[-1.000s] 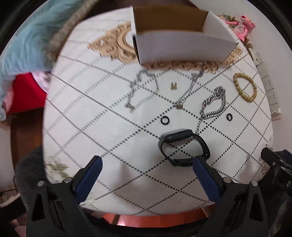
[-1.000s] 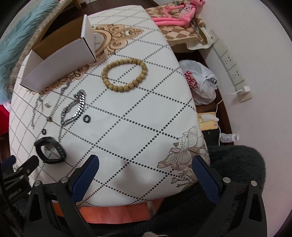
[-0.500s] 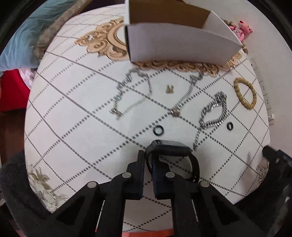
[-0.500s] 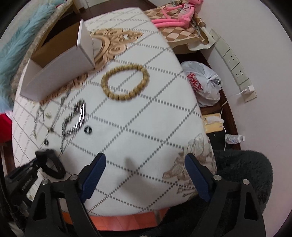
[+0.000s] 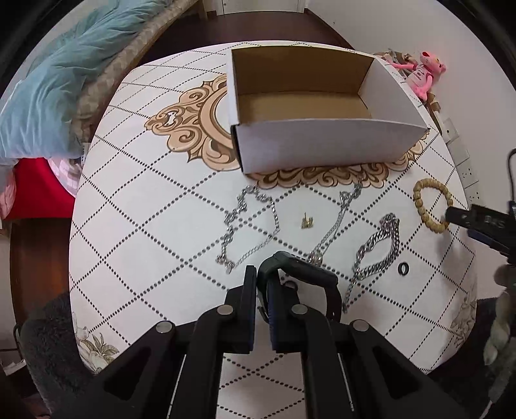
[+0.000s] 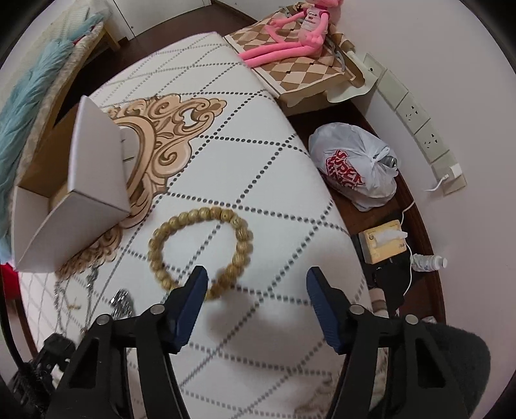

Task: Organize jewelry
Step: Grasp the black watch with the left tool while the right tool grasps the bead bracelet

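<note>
My left gripper [image 5: 262,283] is shut on the strap of a black watch [image 5: 309,274] and holds it just above the round white table [image 5: 145,225]. An open white cardboard box [image 5: 322,141] stands ahead of it, empty inside. Between them lie a silver chain [image 5: 248,232], a small gold charm [image 5: 307,222], a thin necklace [image 5: 338,219], a thick silver bracelet [image 5: 377,248] and a black ring [image 5: 403,267]. My right gripper [image 6: 256,283] is open just over the near side of a wooden bead bracelet [image 6: 200,248], which also shows in the left wrist view [image 5: 432,209].
The box [image 6: 74,190] stands left of the bead bracelet. A pink plush toy [image 6: 296,29], a plastic bag [image 6: 354,167] and wall sockets [image 6: 416,119] lie beyond the table's right edge. A blue fluffy cloth [image 5: 54,87] hangs at the far left.
My left gripper closed on the black watch strap and lifted it toward the box. My right gripper moved forward over the table to the bead bracelet, staying open.
</note>
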